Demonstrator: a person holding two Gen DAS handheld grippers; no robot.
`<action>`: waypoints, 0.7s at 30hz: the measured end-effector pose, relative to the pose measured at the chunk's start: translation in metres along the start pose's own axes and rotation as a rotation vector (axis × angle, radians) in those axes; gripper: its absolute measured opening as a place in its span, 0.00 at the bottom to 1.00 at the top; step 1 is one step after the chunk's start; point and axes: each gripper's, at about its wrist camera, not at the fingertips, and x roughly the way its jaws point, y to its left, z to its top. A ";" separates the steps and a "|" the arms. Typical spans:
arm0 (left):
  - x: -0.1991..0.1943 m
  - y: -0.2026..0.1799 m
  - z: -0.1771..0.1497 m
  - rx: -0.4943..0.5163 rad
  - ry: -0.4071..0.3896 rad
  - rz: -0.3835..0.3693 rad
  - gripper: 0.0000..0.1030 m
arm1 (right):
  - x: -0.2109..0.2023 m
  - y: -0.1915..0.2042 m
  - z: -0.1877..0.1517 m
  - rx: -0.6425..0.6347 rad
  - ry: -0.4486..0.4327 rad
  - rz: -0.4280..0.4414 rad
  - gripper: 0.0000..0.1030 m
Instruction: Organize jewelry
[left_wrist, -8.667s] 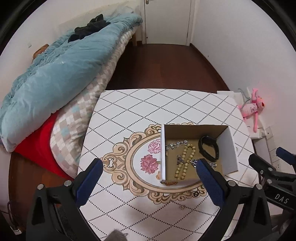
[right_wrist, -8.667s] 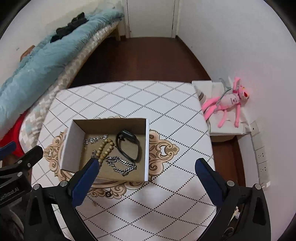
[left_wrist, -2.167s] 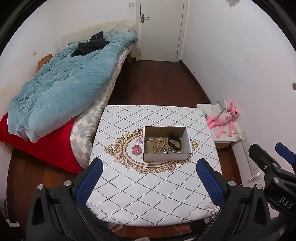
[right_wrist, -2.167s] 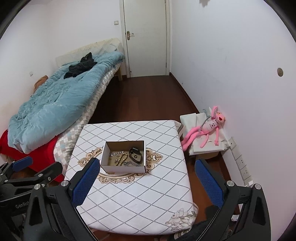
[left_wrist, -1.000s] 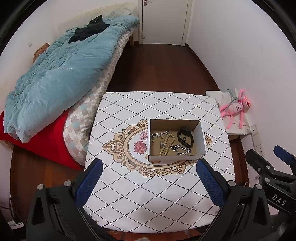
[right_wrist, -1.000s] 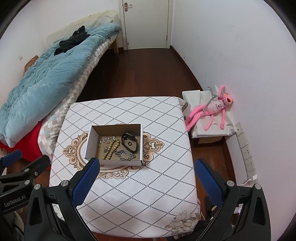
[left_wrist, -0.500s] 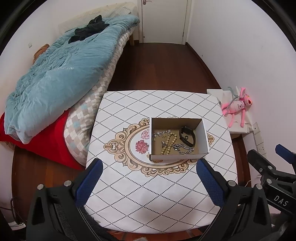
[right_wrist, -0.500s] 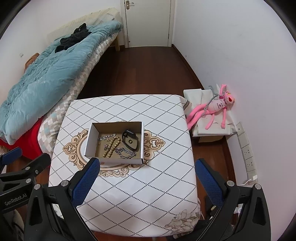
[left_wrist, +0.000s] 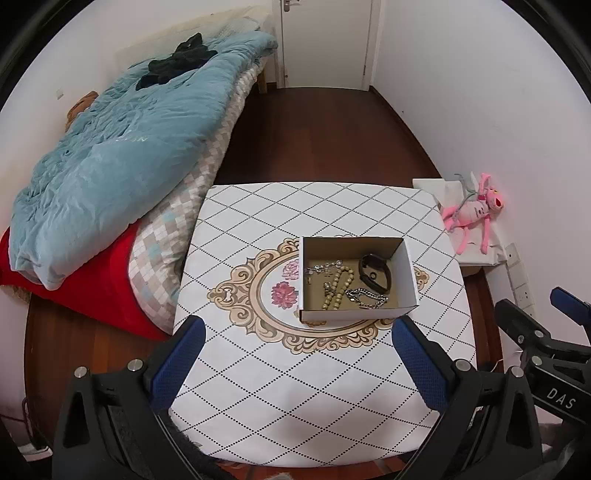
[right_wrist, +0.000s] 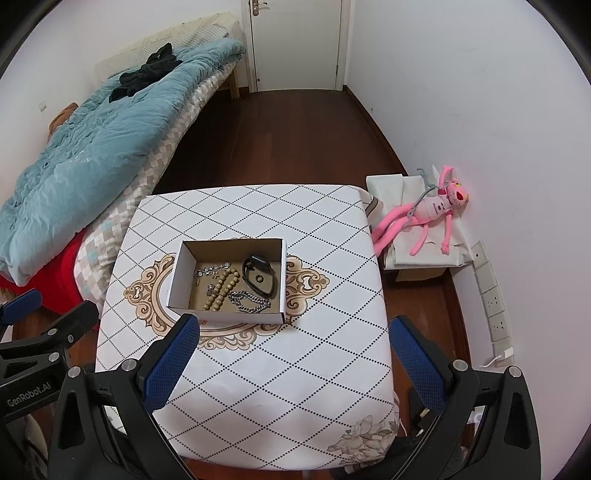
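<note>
An open cardboard box stands near the middle of a white diamond-patterned table. Inside lie a beige bead bracelet, a silver chain, a sparkly silver piece, a black band and a small ring. My left gripper and right gripper are open and empty, held high above the table's near side, well short of the box.
A bed with a blue quilt stands left of the table. A pink plush toy lies on a low white box by the right wall. Dark wood floor leads to a door.
Both grippers have drawn back and risen slightly over the last half second, so the table and box look a little smaller. The jaws stayed open. The jewelry has not moved.
</note>
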 end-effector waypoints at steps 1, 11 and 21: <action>0.000 0.000 0.000 0.000 0.001 0.000 1.00 | 0.000 0.001 -0.001 0.000 0.000 0.002 1.00; -0.001 -0.003 -0.002 0.006 0.002 -0.004 1.00 | 0.000 0.004 -0.004 -0.002 0.008 0.005 1.00; -0.001 -0.005 -0.002 0.010 0.000 -0.009 1.00 | 0.001 0.002 -0.004 -0.004 0.007 0.000 1.00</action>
